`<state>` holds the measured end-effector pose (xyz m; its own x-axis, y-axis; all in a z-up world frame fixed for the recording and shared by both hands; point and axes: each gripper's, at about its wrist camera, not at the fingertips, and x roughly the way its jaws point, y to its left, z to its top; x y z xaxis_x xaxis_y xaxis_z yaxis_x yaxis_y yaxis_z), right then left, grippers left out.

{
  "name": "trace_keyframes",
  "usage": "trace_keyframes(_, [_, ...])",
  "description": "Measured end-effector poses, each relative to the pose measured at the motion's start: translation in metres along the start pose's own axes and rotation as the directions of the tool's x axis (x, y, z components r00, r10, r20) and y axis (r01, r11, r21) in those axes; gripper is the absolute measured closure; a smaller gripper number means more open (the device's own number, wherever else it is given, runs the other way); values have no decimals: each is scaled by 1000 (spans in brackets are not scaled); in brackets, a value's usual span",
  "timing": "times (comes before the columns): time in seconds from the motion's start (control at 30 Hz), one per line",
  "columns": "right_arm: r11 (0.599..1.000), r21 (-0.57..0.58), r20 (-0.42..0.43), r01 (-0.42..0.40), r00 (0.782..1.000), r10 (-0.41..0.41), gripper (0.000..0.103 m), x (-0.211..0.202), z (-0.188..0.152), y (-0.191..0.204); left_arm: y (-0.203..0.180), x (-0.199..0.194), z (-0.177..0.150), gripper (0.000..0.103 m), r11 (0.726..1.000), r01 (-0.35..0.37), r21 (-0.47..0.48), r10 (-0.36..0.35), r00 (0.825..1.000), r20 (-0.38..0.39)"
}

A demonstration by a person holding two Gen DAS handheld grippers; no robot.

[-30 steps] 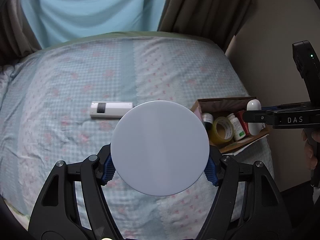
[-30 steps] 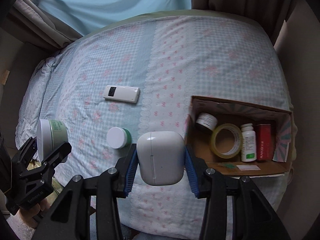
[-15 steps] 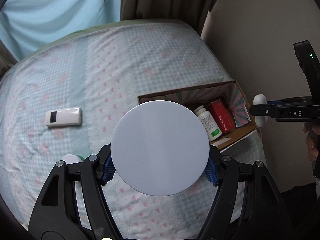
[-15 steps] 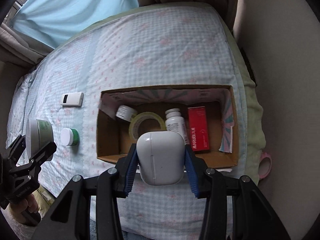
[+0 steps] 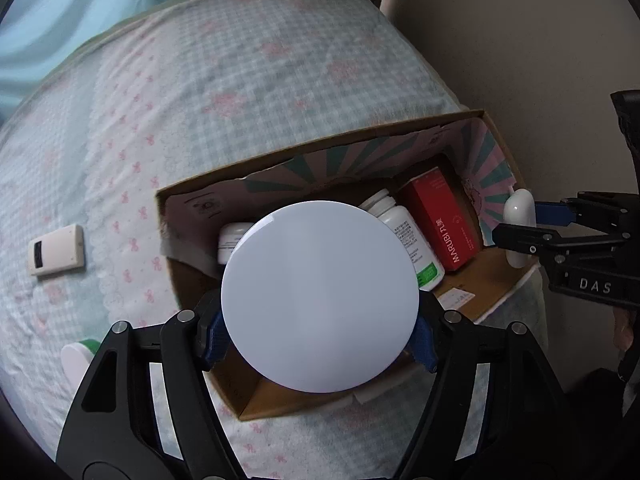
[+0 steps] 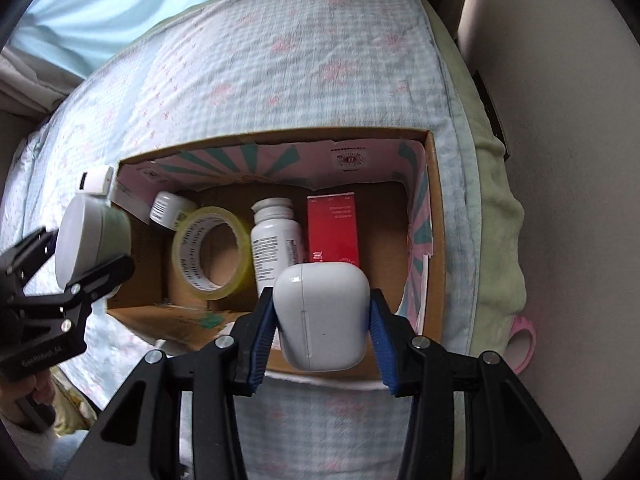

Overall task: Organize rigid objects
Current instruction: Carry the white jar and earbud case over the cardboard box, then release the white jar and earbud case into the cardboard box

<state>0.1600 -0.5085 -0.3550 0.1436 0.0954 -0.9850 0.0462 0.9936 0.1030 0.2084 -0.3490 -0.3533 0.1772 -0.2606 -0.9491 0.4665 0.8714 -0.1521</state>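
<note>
My left gripper point(image 5: 320, 340) is shut on a round jar with a white lid point(image 5: 320, 296) and holds it above the left part of the open cardboard box point(image 5: 320, 148). The jar also shows in the right wrist view point(image 6: 92, 240). My right gripper point(image 6: 322, 336) is shut on a white earbud case point(image 6: 322, 316) above the box's near right part point(image 6: 434, 240). The case also shows in the left wrist view point(image 5: 518, 216). In the box lie a tape roll point(image 6: 208, 252), a white pill bottle point(image 6: 276, 240), a red carton point(image 6: 332, 228) and a small jar point(image 6: 170, 210).
The box sits at the right end of a bed with a checked blue cover point(image 5: 200, 80). A white remote point(image 5: 56, 250) and a small green jar with a white lid point(image 5: 78, 360) lie on the bed left of the box. A wall point(image 6: 560, 160) runs along the right.
Both grippers have moved right and closer to the box with their loads. The box now fills the middle of both views.
</note>
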Motion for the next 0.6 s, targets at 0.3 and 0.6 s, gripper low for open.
trace_keyframes(0.3, [994,-98,-1,55,998,-55,62,34,-5,-1,-10,62,15,35,998,-12,61,18,994,-107])
trace_keyframes(0.6, [997,-71,-32,3,999,-5,51,48,-10,-8,-15,78,9,9,997,-1,74,15,983,-186])
